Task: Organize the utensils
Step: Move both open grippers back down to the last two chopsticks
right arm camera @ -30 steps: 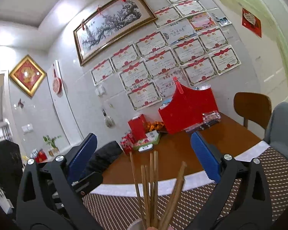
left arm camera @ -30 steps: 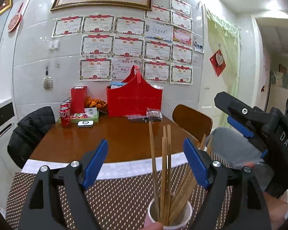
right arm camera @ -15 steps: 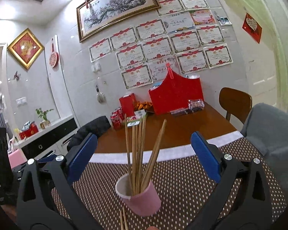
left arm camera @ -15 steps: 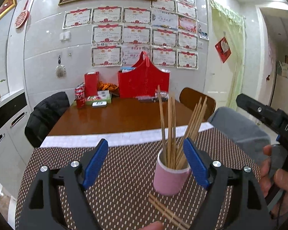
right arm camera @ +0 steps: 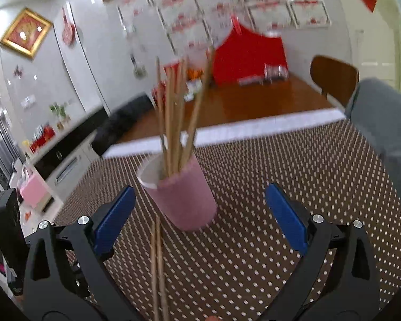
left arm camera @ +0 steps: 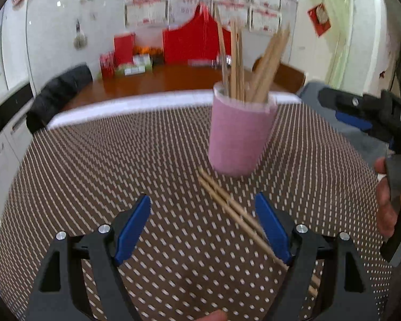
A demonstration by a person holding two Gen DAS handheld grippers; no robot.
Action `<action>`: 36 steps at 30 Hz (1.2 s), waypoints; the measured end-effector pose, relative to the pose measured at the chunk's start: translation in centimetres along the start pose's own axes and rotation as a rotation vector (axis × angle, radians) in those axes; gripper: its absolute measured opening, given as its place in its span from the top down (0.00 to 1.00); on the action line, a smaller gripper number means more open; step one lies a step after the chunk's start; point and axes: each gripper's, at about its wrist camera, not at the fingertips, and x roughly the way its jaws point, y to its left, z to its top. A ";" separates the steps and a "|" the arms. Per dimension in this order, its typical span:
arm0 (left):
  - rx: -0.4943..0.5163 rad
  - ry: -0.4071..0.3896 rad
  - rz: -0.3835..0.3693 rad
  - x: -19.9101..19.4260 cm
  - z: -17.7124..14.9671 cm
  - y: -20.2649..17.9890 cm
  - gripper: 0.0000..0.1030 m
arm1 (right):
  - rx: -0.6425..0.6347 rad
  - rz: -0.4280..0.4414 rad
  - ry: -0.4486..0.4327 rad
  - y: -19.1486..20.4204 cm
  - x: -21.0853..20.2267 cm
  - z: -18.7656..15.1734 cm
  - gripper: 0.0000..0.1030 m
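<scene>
A matt pink cup holds pale bare-wood chopsticks. Under it lies a brown woven mat with a dotted texture. Beyond, a glossy wooden table (reddish brown) meets shiny white wall tiles.

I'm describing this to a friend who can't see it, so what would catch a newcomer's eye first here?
First, the pink cup standing mid-mat on the brown dotted placemat, bristling with upright wooden chopsticks. Next, a loose pair of chopsticks lying flat on the mat in front of the cup, running toward the open left claw. Behind, a bright red box sits at the far end of the wooden table, against the wall.
</scene>
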 end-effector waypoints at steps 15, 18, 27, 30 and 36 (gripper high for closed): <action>-0.015 0.192 0.014 2.5 -4.5 -3.5 0.20 | 0.014 0.003 0.059 -1.2 0.9 -0.6 0.06; -0.045 0.192 0.024 2.4 -4.9 -3.9 0.19 | 0.017 0.007 0.065 -1.4 1.1 -0.7 0.06; -0.020 0.163 0.094 0.7 -7.2 -5.5 0.19 | 0.018 0.026 0.094 -1.8 1.6 -0.7 0.06; -0.006 0.163 0.088 -0.3 -8.1 -5.5 0.19 | 0.015 0.035 0.109 -1.8 1.8 -0.8 0.06; 0.019 0.173 0.083 -1.4 -8.7 -4.0 0.19 | -0.091 0.065 0.230 -0.1 3.2 -1.7 0.06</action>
